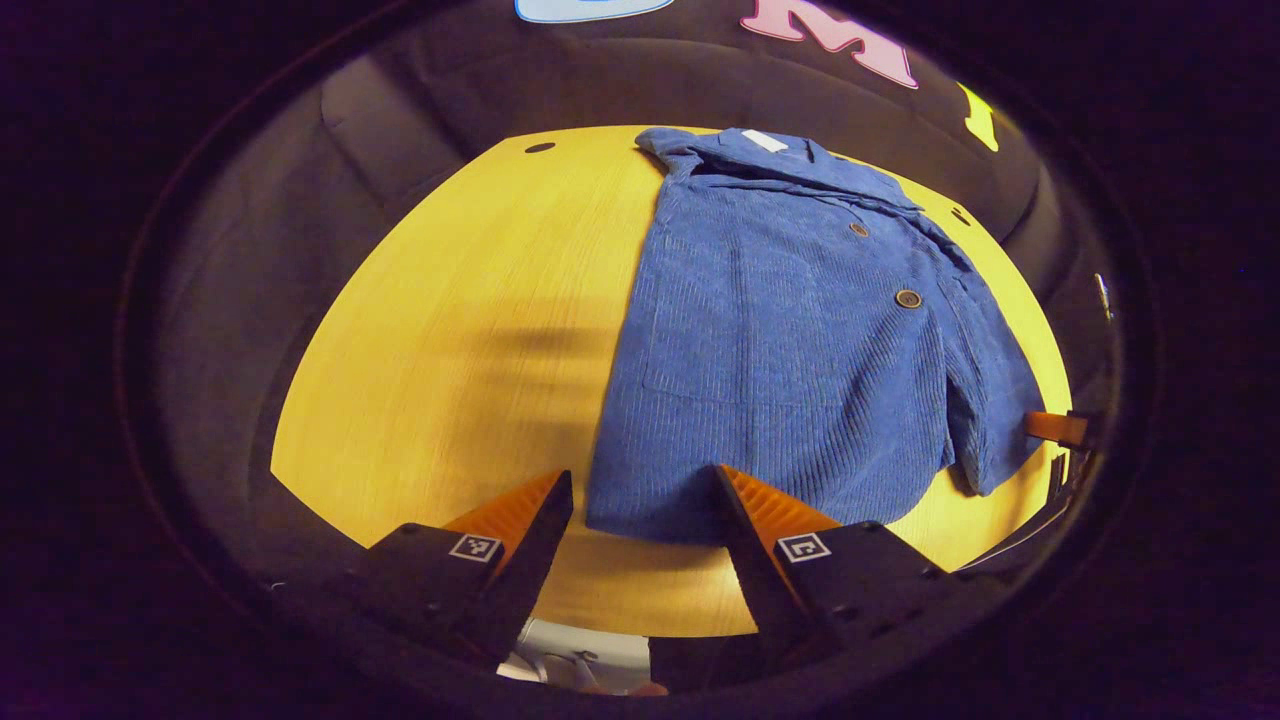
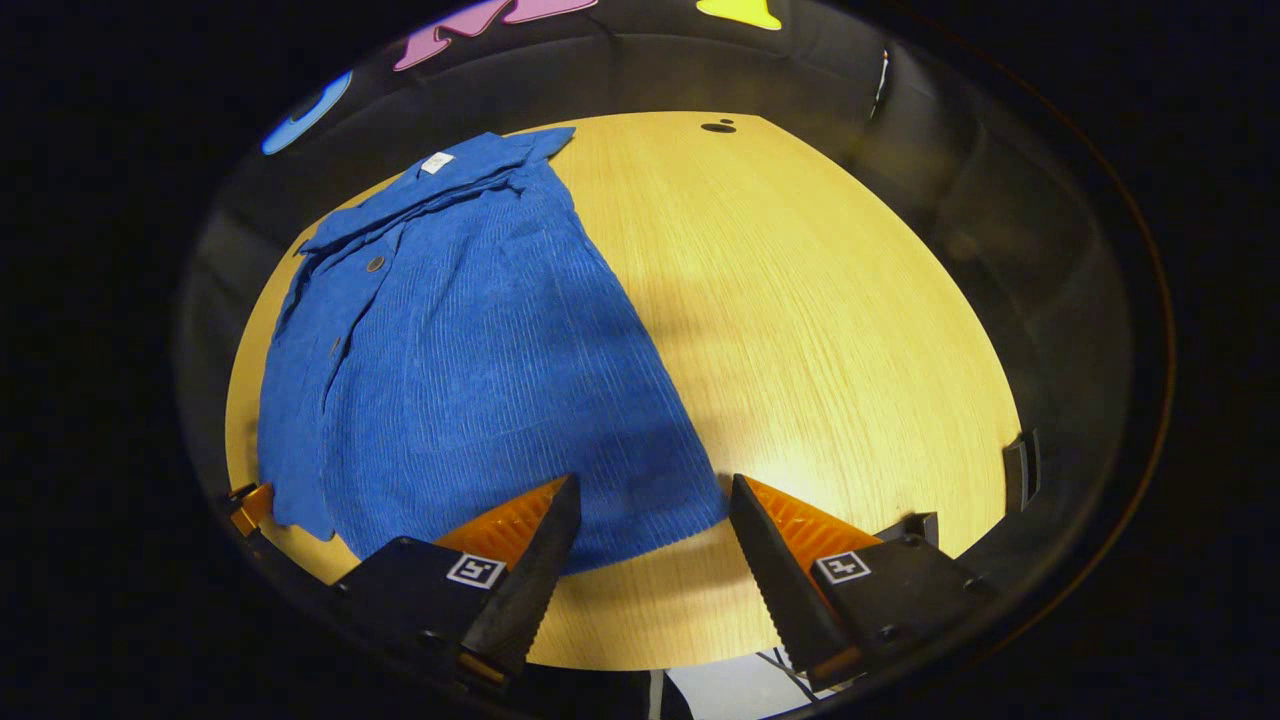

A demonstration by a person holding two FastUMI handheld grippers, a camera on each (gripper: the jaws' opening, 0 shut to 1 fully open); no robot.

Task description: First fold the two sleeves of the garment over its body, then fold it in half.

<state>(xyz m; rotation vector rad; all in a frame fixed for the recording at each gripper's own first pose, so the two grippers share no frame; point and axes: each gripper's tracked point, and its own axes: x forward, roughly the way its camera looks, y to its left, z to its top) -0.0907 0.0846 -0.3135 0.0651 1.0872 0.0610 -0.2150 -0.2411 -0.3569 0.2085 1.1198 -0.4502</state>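
Since both sleeves look already folded in, the shirt lies as a narrow blue block with its collar at the top of the frame and its hem at the bottom, so I judge the fold in half is what remains. It rests flat on the surface, right of centre in the left gripper view and left of centre in the right gripper view. My left claw stands open over the hem's lower left corner, and my right claw stands open over the hem's other corner, neither pinching cloth yet. I hold them there, I think, because lifting both hem corners together would carry the hem up to the collar. A small white tag sits inside the collar; its writing is too small to read. Two dark buttons show along the placket.
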